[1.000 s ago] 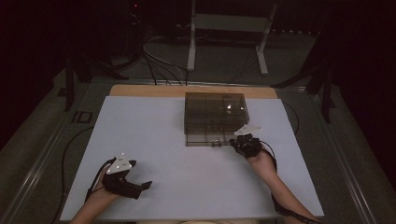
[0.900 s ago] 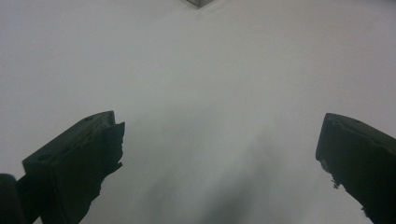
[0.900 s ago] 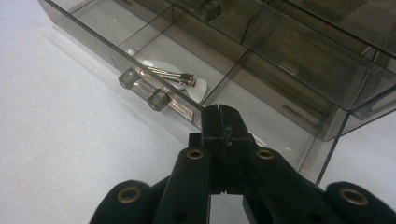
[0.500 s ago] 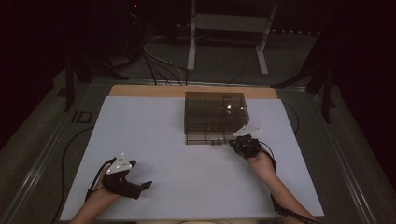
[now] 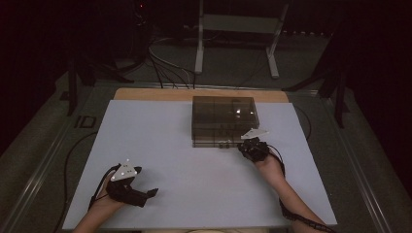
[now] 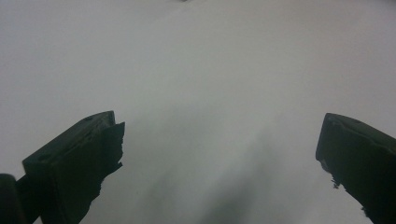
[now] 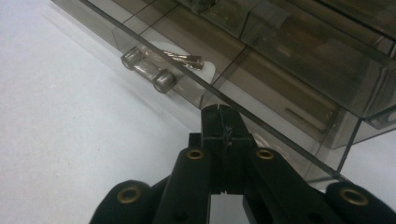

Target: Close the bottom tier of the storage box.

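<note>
Closed right tongs (image 7: pixel 222 122) touch an unlabelled smoky drawer box (image 5: pixel 223 119).

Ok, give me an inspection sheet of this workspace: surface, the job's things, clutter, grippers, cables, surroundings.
Surface: white sheet over a wooden table, bare around the hands.
Job's things: smoky clear drawer box at the far middle; the lower drawer's clear handle faces the person, with small metal bits behind it.
Clutter: nothing seen.
Grippers: left gripper lies near the front left with its jaws wide apart and nothing between them; right gripper has its jaws together, tips at the box's front lower edge, right of the handle, holding nothing.
Cables: one trails from each gripper; several run on the floor behind.
Surroundings: dark room, white stand beyond the table.
</note>
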The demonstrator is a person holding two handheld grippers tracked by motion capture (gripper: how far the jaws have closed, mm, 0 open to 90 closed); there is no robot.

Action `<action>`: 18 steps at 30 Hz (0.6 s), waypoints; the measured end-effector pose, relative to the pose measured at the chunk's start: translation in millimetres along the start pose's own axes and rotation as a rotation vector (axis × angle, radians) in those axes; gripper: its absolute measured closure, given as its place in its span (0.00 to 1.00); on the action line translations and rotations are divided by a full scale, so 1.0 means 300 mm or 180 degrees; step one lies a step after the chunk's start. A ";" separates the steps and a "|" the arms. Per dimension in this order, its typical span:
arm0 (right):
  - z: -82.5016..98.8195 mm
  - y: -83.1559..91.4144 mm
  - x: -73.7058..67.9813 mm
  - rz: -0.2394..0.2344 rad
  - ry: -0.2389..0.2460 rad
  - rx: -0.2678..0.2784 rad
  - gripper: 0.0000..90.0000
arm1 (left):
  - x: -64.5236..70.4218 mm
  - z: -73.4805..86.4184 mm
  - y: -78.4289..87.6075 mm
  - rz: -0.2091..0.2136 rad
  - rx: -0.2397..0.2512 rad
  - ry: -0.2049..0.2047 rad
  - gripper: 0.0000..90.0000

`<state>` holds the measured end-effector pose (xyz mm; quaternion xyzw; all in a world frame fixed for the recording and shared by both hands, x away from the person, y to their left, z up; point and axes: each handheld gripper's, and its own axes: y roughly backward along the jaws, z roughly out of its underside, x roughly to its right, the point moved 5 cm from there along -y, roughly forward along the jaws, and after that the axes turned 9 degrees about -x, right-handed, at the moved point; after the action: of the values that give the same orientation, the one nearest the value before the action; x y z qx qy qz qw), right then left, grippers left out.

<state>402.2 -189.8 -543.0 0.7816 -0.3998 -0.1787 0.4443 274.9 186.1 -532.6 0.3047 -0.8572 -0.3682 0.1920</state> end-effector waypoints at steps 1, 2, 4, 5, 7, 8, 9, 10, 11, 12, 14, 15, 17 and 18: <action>-0.002 -0.002 0.000 0.0007 -0.0003 0.0000 1.00 | 0.000 0.000 0.000 -0.0002 -0.0003 -0.0001 0.00; -0.004 -0.003 0.001 0.0016 0.0006 0.0001 1.00 | 0.001 0.000 0.000 -0.0001 -0.0005 -0.0003 0.00; -0.008 -0.007 0.004 0.0017 0.0000 0.0002 1.00 | 0.001 0.000 0.000 -0.0001 -0.0002 0.0000 0.00; -0.010 -0.008 0.005 0.0023 -0.0004 0.0002 1.00 | 0.000 0.000 0.000 -0.0003 -0.0002 0.0000 0.00; -0.014 -0.012 0.007 0.0030 -0.0010 0.0002 1.00 | 0.000 0.000 0.001 0.0000 0.0003 0.0006 0.00; -0.016 -0.013 0.007 0.0034 -0.0008 0.0001 1.00 | 0.000 0.000 0.001 -0.0004 0.0000 0.0003 0.00; -0.018 -0.015 0.008 0.0048 0.0001 0.0004 1.00 | 0.000 0.000 0.001 -0.0001 0.0000 0.0001 0.00; -0.019 -0.016 0.009 0.0047 -0.0001 0.0001 1.00 | 0.000 0.000 0.000 0.0001 0.0006 0.0005 0.00; -0.021 -0.017 0.010 0.0055 -0.0002 0.0001 1.00 | 0.000 0.000 0.000 -0.0001 0.0000 0.0000 0.00; -0.023 -0.019 0.011 0.0063 0.0001 0.0001 1.00 | 0.000 0.000 0.000 0.0000 0.0000 0.0000 0.00; -0.028 -0.022 0.014 0.0066 -0.0003 -0.0001 1.00 | 0.000 0.000 0.001 -0.0001 0.0001 0.0001 0.00; -0.030 -0.023 0.015 0.0059 -0.0018 0.0003 1.00 | 0.000 0.000 0.001 -0.0003 -0.0001 -0.0001 0.00; -0.034 -0.027 0.017 0.0058 -0.0022 0.0006 1.00 | 0.000 0.000 0.000 0.0001 0.0005 0.0007 0.00; -0.036 -0.028 0.017 0.0055 -0.0028 0.0007 1.00 | -0.001 0.000 0.000 -0.0003 0.0001 0.0003 0.00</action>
<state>416.1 -185.7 -543.8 0.7778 -0.4087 -0.1778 0.4432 275.0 186.4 -532.6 0.3053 -0.8570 -0.3681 0.1921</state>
